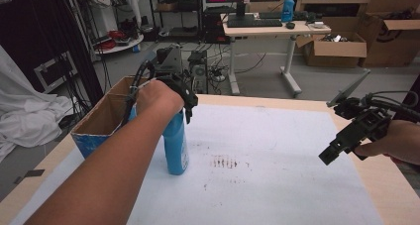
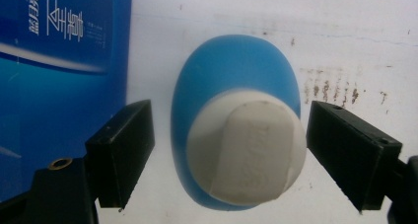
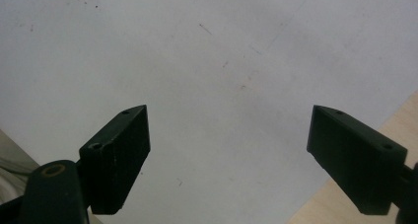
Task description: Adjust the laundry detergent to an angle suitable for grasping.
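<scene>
Nearest the high camera, the person's left forearm runs up from the bottom edge to the left tool, which hangs directly over an upright blue bottle.

Under both tools lies the worktop, covered by a large white sheet; a patch of brown stains marks the sheet just to the right of the bottle's base. In the left gripper view these same stains sit beyond the tool's right-hand jaw.

Next in size is an open cardboard box with a blue outer face, standing just to the left of the left tool and close beside the bottle. In the left gripper view its blue printed side rises next to the left-hand jaw, near the bottle but whether they touch cannot be told.

The blue bottle stands between the left tool's spread jaws, seen from above. Both jaws flank its white cap, with a clear gap on the left; on the right the jaw is very near the cap, and contact cannot be told. So this tool is open around the cap, not gripping it.

The right tool, held in the person's right hand, hangs well apart from the bottle, over the right part of the sheet. In the right gripper view, the right tool has its jaws wide apart with nothing between them, above bare white sheet, with the worktop's wooden edge by the right-hand jaw.
</scene>
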`<state>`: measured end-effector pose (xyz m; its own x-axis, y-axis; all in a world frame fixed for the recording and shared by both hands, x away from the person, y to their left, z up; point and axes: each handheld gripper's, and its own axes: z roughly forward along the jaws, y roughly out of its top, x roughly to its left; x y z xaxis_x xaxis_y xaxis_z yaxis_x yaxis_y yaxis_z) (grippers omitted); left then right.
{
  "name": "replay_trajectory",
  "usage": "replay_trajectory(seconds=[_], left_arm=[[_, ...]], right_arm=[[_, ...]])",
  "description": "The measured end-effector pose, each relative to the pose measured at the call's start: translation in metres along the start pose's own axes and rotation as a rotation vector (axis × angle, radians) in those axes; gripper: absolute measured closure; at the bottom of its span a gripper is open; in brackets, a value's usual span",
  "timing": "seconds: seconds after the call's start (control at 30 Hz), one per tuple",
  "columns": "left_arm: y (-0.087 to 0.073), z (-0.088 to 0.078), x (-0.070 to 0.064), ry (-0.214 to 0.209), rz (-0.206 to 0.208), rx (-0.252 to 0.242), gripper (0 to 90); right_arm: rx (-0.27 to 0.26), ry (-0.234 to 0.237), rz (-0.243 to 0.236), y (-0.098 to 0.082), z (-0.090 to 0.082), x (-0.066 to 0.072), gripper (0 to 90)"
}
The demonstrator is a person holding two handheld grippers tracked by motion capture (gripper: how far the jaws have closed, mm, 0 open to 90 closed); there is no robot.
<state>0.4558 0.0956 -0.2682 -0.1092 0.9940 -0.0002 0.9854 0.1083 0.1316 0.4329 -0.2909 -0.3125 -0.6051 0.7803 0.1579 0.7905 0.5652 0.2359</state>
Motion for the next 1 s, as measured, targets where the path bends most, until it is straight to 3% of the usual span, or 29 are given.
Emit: replay_trajectory(seconds=[1.0], left_arm=[[-0.0017,0.0081,-0.0004,-0.007,-0.010,-0.001,25.0]], right_arm=[[0.003,0.003,-0.002,0.0012,0.0009,0.0017,16.4]])
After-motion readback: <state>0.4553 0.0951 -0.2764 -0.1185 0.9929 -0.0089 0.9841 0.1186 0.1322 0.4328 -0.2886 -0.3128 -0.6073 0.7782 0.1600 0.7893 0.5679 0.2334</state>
